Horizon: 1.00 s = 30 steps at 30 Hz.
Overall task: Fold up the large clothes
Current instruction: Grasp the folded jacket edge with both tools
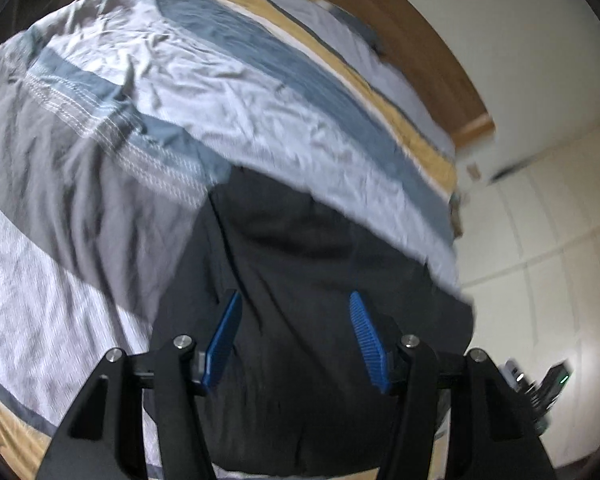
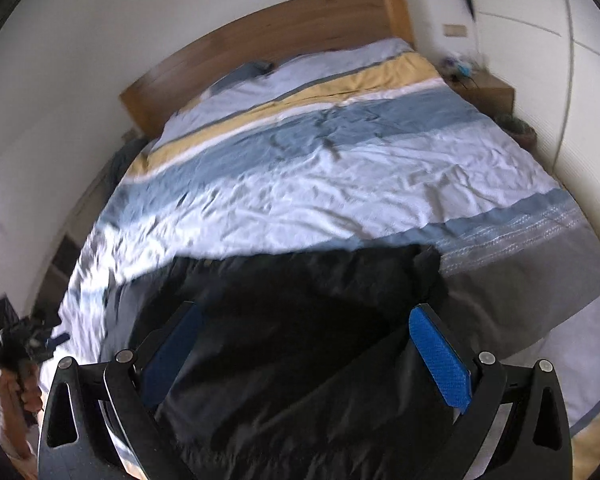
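A large black garment (image 1: 300, 264) lies on the near end of a bed, and it also shows in the right wrist view (image 2: 300, 320). My left gripper (image 1: 296, 300) is open above the garment, its blue pads (image 1: 224, 336) spread apart with nothing between them. My right gripper (image 2: 308, 316) is open wide above the same garment, blue pads (image 2: 440, 360) far apart. The garment's far edge runs across the bed in the right wrist view; its near part is hidden below both grippers.
The bed is covered by a striped duvet (image 2: 340, 168) in white, blue, yellow and grey. A wooden headboard (image 2: 268, 44) stands against the wall. A nightstand (image 2: 484, 88) sits at the far right. The left gripper and hand (image 2: 16, 352) show at the bed's left side.
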{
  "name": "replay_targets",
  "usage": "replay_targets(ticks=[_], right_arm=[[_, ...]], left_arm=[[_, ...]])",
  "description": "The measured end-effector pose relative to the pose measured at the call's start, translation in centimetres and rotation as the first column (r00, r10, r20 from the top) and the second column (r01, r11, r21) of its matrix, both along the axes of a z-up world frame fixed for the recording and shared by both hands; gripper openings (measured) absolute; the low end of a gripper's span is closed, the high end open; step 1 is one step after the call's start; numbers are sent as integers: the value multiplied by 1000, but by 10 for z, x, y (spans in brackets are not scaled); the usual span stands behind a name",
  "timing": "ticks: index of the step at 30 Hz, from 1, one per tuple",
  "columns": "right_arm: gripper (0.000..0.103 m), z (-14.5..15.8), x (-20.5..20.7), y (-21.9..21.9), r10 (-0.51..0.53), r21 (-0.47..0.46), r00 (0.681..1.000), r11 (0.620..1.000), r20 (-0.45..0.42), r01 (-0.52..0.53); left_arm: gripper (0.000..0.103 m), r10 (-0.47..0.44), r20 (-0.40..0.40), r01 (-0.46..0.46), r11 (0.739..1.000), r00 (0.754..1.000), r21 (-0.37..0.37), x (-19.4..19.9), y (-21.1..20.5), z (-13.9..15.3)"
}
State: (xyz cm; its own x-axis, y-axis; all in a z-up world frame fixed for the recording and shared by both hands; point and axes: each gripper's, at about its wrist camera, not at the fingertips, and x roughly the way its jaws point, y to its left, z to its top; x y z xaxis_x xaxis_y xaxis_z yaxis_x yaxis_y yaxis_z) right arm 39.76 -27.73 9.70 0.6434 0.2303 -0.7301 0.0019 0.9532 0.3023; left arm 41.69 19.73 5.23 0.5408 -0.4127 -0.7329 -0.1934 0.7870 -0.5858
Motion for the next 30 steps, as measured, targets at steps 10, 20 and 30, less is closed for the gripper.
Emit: replay_targets(ticks=[10, 20, 30], right_arm=[[102, -41, -50, 71, 118, -121, 993, 986, 4, -117], [102, -100, -7, 93, 174, -194, 984, 964, -46, -180], [103, -116, 104, 90, 158, -207, 986, 964, -62, -167]], left_arm=[[54, -157, 68, 136, 961, 985, 241, -58, -118, -15], [55, -277, 54, 244, 910, 959, 335, 10, -196, -44], [56, -271, 6, 248, 891, 963, 381, 139, -220, -56]])
